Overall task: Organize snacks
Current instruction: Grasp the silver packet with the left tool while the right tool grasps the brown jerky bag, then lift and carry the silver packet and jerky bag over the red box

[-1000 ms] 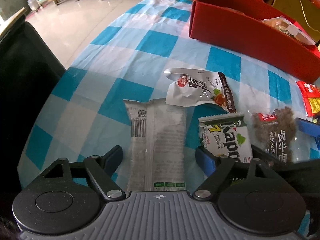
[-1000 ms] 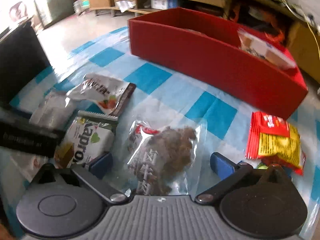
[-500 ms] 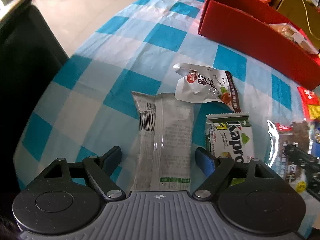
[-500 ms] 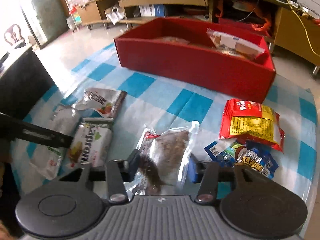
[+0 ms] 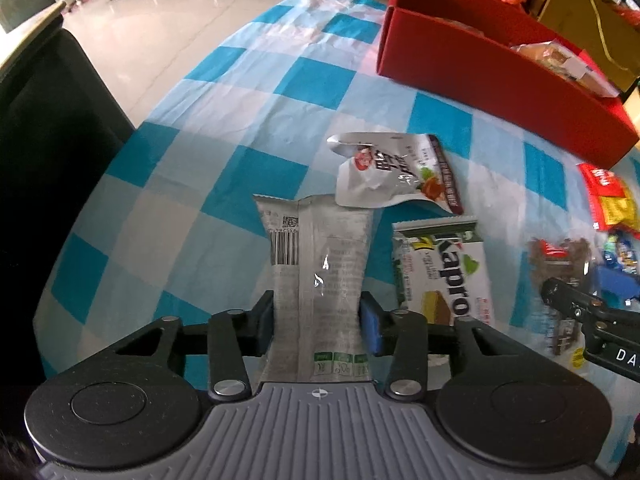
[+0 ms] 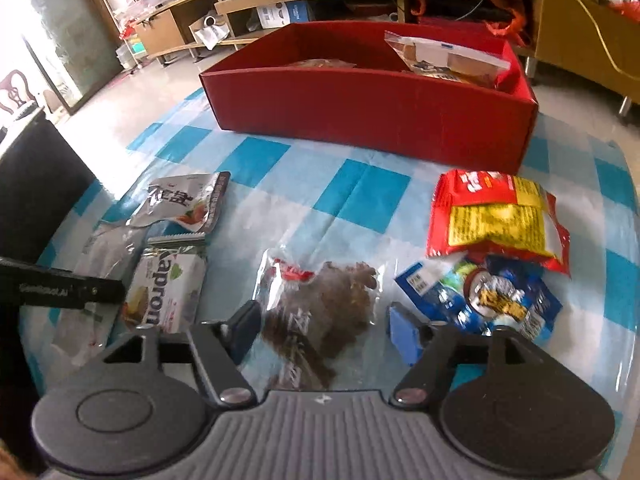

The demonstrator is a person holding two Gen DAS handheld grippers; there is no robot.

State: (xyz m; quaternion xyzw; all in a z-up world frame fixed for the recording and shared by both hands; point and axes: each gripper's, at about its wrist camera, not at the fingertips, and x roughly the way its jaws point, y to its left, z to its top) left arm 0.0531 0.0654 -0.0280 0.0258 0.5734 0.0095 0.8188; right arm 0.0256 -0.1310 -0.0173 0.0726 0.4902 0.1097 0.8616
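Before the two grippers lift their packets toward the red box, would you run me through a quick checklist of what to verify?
1. Left gripper on the silver packet: ok. Its jaws have just been closing, and the pads now press both long edges.
2. Right gripper on the clear packet of brown snack: not ok. Its jaws have just been opening; the packet lies between them with a gap at the right pad.
3. Silver packet free of neighbours: cannot tell; the white pouch overlaps its far end.
4. Red box has room: ok; the near left part looks mostly empty.
5. Path to the box clear: ok; only bare checked cloth lies between.
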